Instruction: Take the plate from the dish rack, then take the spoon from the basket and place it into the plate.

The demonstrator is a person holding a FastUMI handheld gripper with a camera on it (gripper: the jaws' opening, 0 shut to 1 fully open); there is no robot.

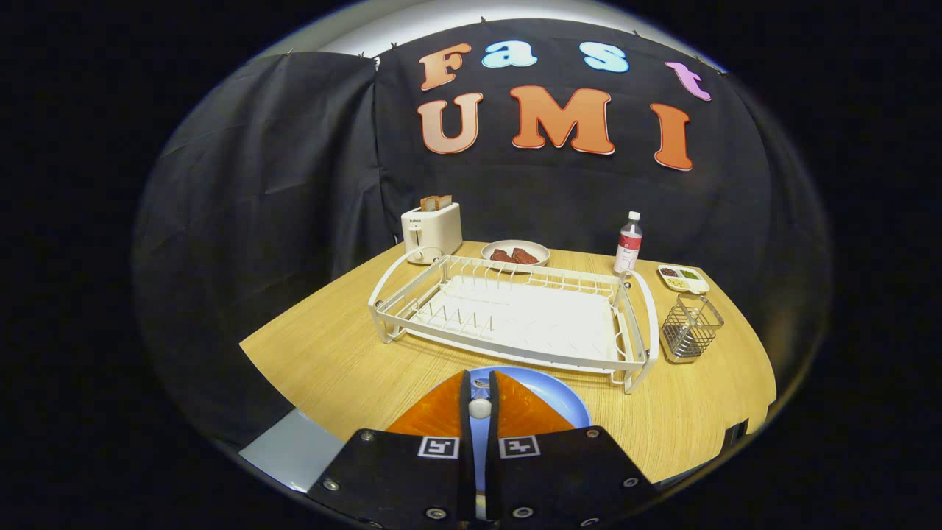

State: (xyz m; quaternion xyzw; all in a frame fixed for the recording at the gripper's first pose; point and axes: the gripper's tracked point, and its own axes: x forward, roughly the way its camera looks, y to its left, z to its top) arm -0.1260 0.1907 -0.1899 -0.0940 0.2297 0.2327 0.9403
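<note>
The gripper (480,389) is hanging over the blue plate (559,397), which is lying flat at the table's (331,353) near edge, out of the empty dish rack (515,316) behind it. Its fingers are pinching a slim pale handle, probably the spoon (480,407), poised for lowering onto the plate. The wire basket (690,329) is sitting near the table's right edge, beside the rack.

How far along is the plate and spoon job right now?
Done: the blue plate is out of the white dish rack and lies on the table in front of it. In hand: the gripper is shut on the spoon, over the plate. Left: releasing the spoon into the plate. The wire basket beside the rack looks empty.
</note>
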